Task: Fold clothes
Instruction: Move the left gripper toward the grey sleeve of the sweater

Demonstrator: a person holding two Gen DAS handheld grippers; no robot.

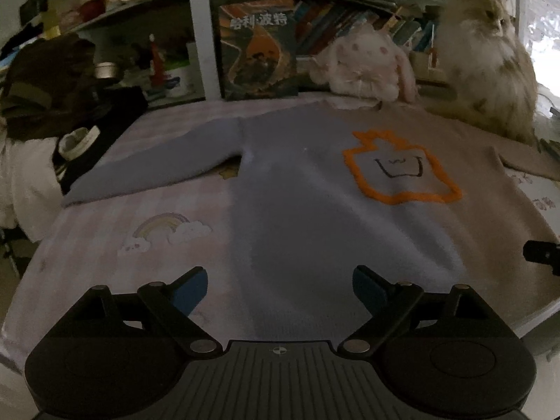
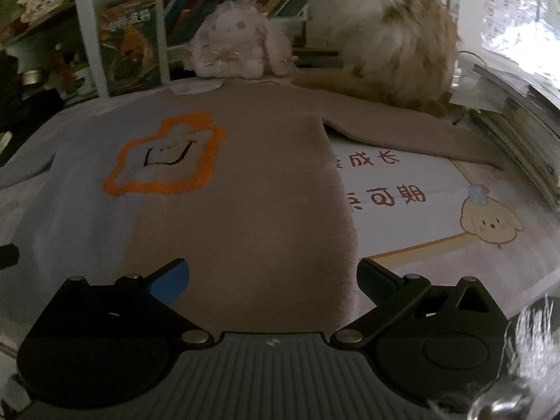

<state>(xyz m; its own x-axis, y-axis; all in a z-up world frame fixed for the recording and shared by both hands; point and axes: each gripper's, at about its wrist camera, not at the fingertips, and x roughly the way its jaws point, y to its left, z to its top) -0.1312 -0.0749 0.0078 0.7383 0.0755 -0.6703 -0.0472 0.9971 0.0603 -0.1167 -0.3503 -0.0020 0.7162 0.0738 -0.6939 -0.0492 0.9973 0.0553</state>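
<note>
A sweater [image 1: 308, 203] lies flat on the table, its left half pale blue, its right half tan [image 2: 245, 192], with an orange outlined figure [image 1: 399, 168] on the chest. The blue sleeve [image 1: 147, 168] stretches out to the left and the tan sleeve [image 2: 413, 133] to the right. My left gripper [image 1: 280, 287] hovers open over the blue hem, nothing between its fingers. My right gripper [image 2: 273, 276] is open above the tan hem near the sweater's right edge. The tip of the right gripper [image 1: 540, 255] shows at the right edge of the left wrist view.
A fluffy cat [image 2: 385, 28] sits at the back right, on the tan shoulder area. A pink plush rabbit [image 1: 367, 66] and books [image 1: 259, 52] stand behind the collar. Dark clothes [image 1: 49, 84] pile at the left. The printed table mat [image 2: 455, 210] lies bare to the right; stacked books [image 2: 518, 119] edge it.
</note>
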